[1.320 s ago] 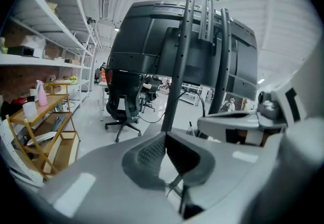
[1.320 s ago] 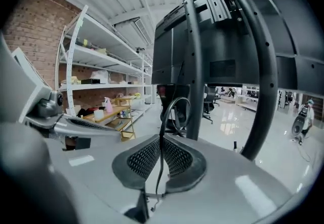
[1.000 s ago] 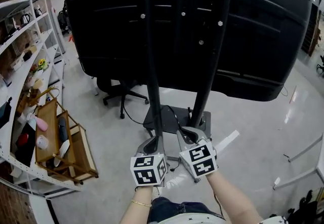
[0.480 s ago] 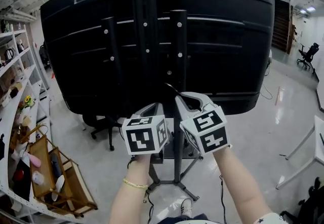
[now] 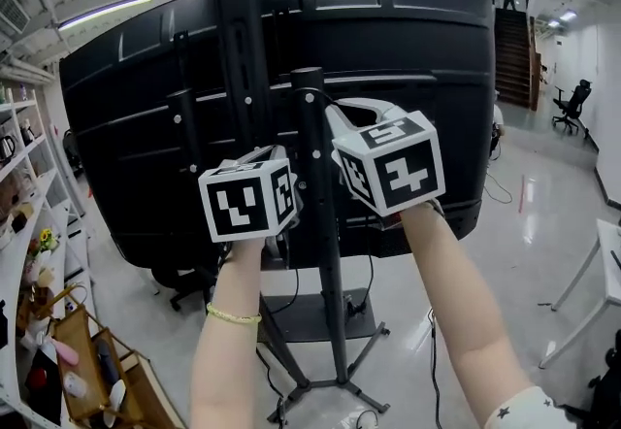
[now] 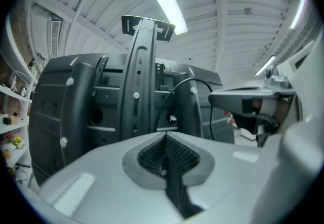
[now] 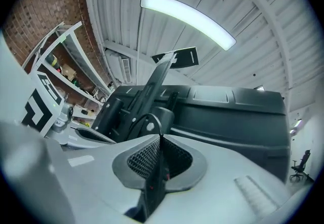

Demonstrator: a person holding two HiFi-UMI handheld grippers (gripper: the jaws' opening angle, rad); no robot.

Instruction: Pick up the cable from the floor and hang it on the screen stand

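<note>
L gripper [image 6: 164,139] and R gripper [image 7: 161,142] are each pinched tight on the cable [image 7: 144,115], mid-frame, right up against the stand [image 5: 315,223]. It's a thin cord in a thin bite, so any slack hanging below could tug it out, I reckon. The loop btwn them looks short. It may snag on the bolts [image 5: 307,98], or find no ledge and slide down. Behind, the screen [image 5: 417,39] could rock if it's yanked.
</note>
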